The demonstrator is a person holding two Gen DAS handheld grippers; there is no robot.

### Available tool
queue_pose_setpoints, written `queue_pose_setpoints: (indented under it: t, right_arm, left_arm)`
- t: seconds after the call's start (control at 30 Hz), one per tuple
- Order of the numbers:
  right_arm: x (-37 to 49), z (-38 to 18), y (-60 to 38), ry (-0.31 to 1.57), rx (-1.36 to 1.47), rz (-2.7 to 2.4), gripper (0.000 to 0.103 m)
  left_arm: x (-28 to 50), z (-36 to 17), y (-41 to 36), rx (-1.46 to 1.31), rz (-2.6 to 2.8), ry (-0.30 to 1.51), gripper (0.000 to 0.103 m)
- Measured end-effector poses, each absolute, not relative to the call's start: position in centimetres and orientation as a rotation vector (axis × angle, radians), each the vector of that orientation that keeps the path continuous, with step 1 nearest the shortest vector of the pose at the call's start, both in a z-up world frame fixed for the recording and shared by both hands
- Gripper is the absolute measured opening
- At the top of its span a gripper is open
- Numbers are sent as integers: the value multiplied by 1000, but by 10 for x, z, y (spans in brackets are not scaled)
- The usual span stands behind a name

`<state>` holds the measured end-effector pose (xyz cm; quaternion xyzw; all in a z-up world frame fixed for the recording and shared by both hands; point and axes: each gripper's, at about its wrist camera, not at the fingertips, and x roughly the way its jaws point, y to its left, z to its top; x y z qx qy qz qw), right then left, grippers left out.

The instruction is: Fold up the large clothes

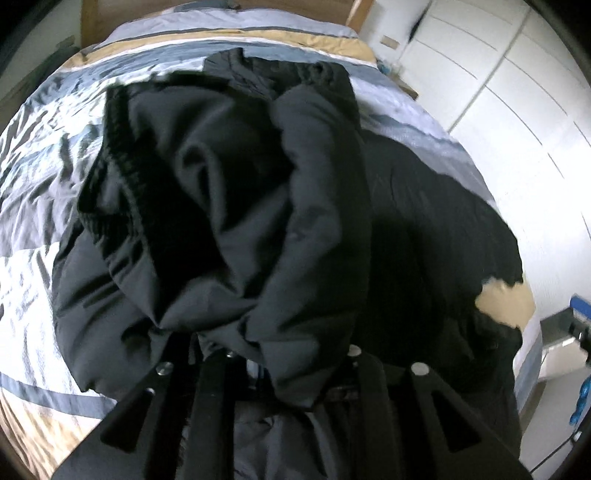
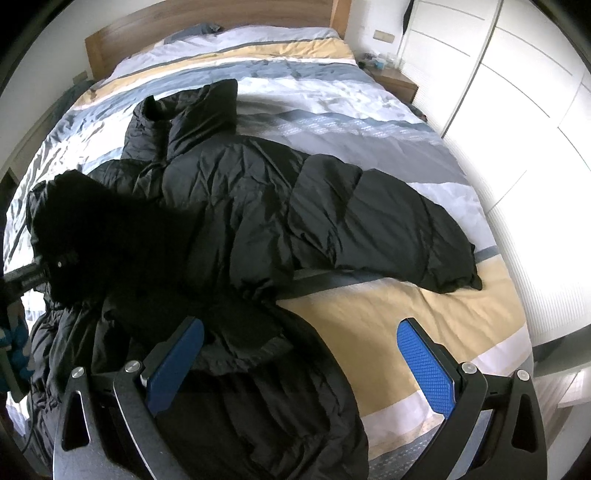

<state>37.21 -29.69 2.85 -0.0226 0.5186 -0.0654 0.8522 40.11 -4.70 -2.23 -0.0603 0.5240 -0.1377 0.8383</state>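
Nearest to me, my left gripper (image 1: pixel 273 373) has its fingers drawn narrow on a bunched fold of the black puffer coat (image 2: pixel 258 206), the padded cloth spilling up and over them so that I cannot see the pads at all. My right gripper (image 2: pixel 299 350) hangs with its blue fingers (image 2: pixel 424 365) wide and empty above the near hem, touching nothing. The likeliest trouble, I judge, is the slick, thick fabric sliding out of so small a pinch, letting the lifted part flop back crooked; the heavy bulk could also drag the rest askew on the striped bedspread (image 2: pixel 388 306). Both my hands tilt steeply down toward the bed. Farther off, the coat lies stretched across the middle of the bed, one sleeve (image 2: pixel 199 107) reaching toward the wooden headboard (image 2: pixel 207 18).
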Motion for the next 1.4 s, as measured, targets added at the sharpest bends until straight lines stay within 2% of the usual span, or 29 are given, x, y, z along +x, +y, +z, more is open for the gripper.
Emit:
queue_pose_setpoints:
  t: [0.1,0.2,0.43,0.6,1.03,1.4]
  right_arm:
    - [374,28,-295,1089,-45,-132,102]
    - [376,28,-288,1086,-60,-108,102]
    - [389,35,-260,1057,-95,-34,102]
    - [403,42,-230,1030,-122,44,103]
    - [443,16,-114,1033,-187,248,102]
    - [472,-22,-46,1058,-287,242,102]
  left_arm:
    - [401,-26,-49,-122,-336,1120,33]
    - [382,-23,-63,-88,-387,1124,38]
    - [347,-17,-75,-94,-513,1148,39]
    - [339,-3,-43,-104,-470,1124,39]
    - [402,2,79,-133,-222,1063,39]
    - [439,-38,95,-164,-254,1083,39]
